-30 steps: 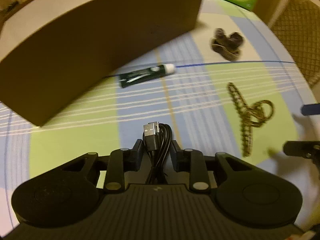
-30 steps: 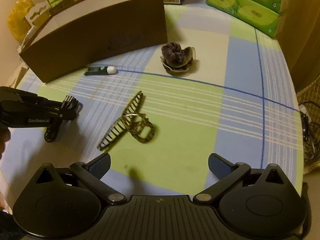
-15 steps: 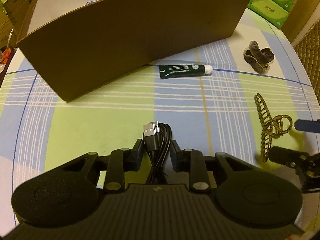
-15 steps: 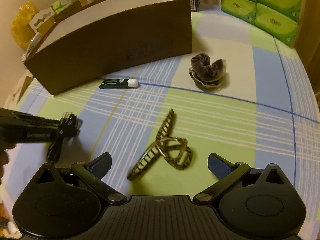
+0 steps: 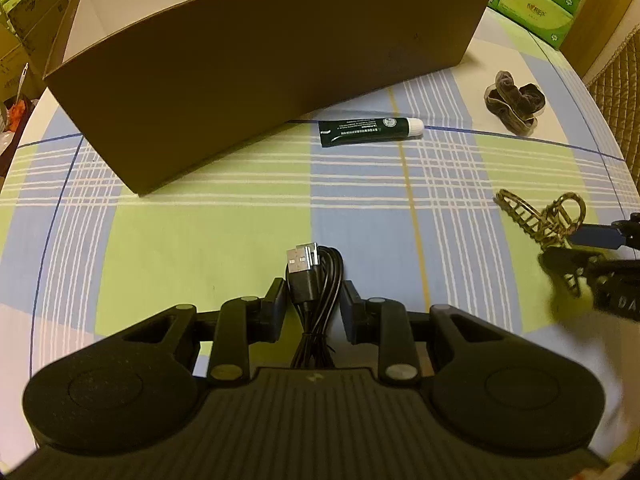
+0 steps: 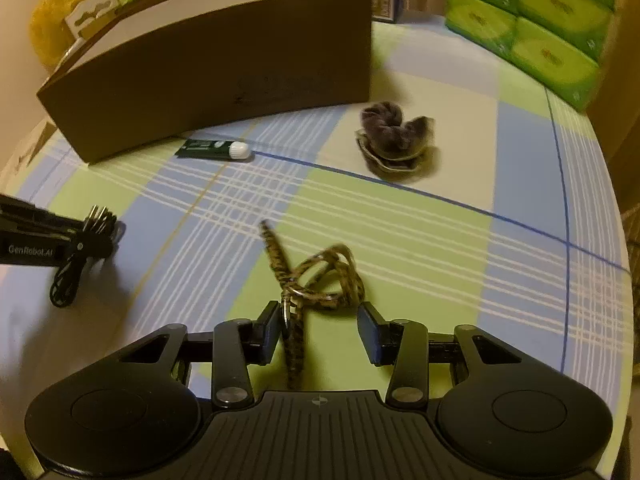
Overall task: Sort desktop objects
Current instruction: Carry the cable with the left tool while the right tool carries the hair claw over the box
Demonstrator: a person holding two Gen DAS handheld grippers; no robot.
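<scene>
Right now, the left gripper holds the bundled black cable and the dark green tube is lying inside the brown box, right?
Not quite. The left gripper does hold the cable, but the tube lies on the tablecloth outside the box, as the left wrist view shows.

The right gripper (image 6: 318,330) has its fingers around the hair clip (image 6: 316,276), not squeezing it yet. The left gripper (image 6: 86,240) holds a cable (image 6: 68,280).
</scene>
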